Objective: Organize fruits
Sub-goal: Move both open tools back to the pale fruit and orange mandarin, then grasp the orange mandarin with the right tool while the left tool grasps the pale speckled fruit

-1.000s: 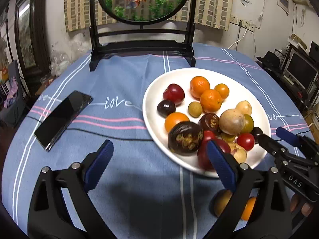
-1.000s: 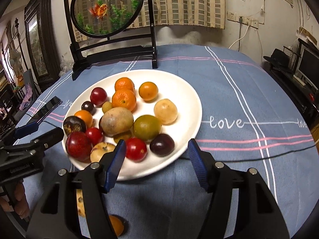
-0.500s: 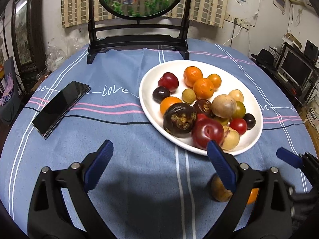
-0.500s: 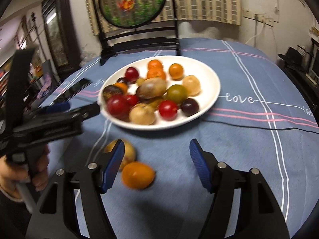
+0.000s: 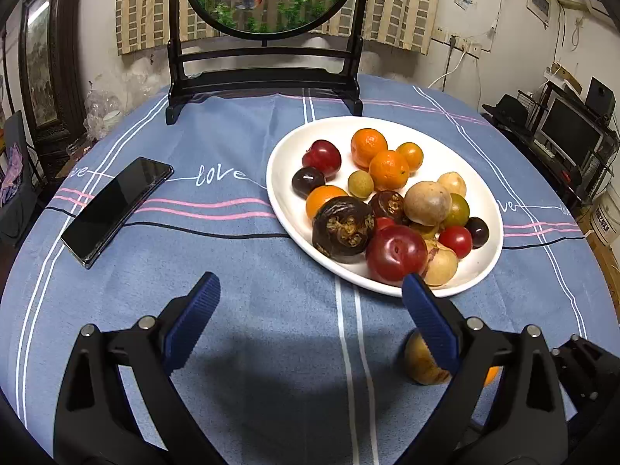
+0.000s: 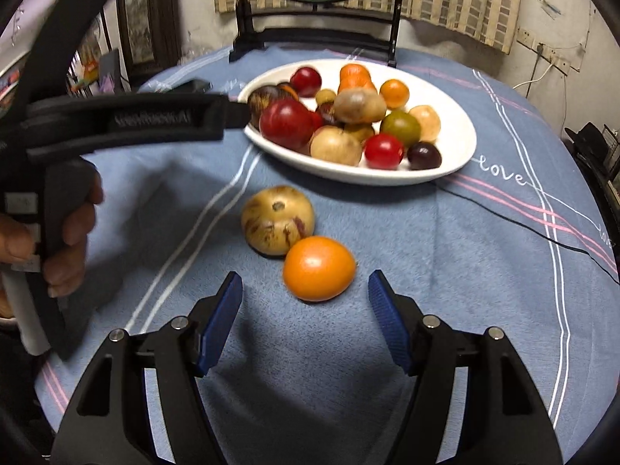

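Observation:
A white plate holds several fruits: oranges, red plums, dark passion fruits, tomatoes. Two fruits lie on the blue cloth in front of it: a yellow-brown speckled fruit and an orange, which shows as a sliver in the left wrist view. My right gripper is open, its fingers either side of the orange, just short of it. My left gripper is open and empty above bare cloth, left of the loose fruits.
A black phone lies on the cloth at the left. A black-framed round goldfish screen stands at the table's far side. A thin black cable runs across the cloth under the plate. The left gripper's body crosses the right wrist view.
My right gripper has pulled back from the plate and swung down toward the two loose fruits, now framing the orange. My left gripper has drawn back a little from the plate.

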Action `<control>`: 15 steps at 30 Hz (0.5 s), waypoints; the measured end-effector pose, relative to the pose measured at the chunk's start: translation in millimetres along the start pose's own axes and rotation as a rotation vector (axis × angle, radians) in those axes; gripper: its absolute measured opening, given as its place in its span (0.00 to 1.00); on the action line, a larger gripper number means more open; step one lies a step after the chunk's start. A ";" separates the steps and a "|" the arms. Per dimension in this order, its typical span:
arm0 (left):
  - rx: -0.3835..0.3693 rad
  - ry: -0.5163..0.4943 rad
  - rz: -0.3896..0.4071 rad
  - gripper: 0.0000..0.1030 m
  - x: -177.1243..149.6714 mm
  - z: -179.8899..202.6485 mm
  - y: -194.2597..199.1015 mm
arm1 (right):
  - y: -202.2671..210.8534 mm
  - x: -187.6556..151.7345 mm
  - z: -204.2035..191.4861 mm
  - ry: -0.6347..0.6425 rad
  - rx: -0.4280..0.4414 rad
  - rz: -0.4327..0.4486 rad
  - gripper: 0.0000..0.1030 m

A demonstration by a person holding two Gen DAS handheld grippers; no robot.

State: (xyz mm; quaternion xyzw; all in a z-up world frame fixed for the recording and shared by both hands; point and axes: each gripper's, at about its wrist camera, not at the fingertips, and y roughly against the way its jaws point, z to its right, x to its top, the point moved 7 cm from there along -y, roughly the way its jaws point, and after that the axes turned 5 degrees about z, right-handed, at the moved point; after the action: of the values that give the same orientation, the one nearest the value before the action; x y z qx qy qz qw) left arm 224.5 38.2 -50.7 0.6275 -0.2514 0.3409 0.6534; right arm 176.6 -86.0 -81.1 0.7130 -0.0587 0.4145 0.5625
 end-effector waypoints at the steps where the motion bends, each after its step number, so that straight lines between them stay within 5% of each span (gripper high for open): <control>1: -0.002 0.000 0.000 0.94 0.1 0.1 0.1 | -2.4 -0.6 -0.2 0.001 -0.003 -0.007 0.66; 5: -0.013 -0.012 -0.005 0.94 -1.2 4.1 0.8 | -10.9 -1.5 4.3 -0.013 -0.016 -0.029 0.63; 8: -0.018 -0.034 -0.010 0.94 -3.3 9.4 0.8 | -13.3 1.1 10.3 -0.031 -0.015 -0.024 0.44; 15: -0.034 -0.072 -0.028 0.94 -8.8 19.4 0.0 | -1.3 4.3 37.1 -0.111 -0.037 0.014 0.41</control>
State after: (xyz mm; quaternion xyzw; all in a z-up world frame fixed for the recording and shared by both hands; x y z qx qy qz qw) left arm 220.8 17.8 -55.7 0.6316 -0.2716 0.3044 0.6593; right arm 199.6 -115.5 -80.2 0.7239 -0.1024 0.3773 0.5684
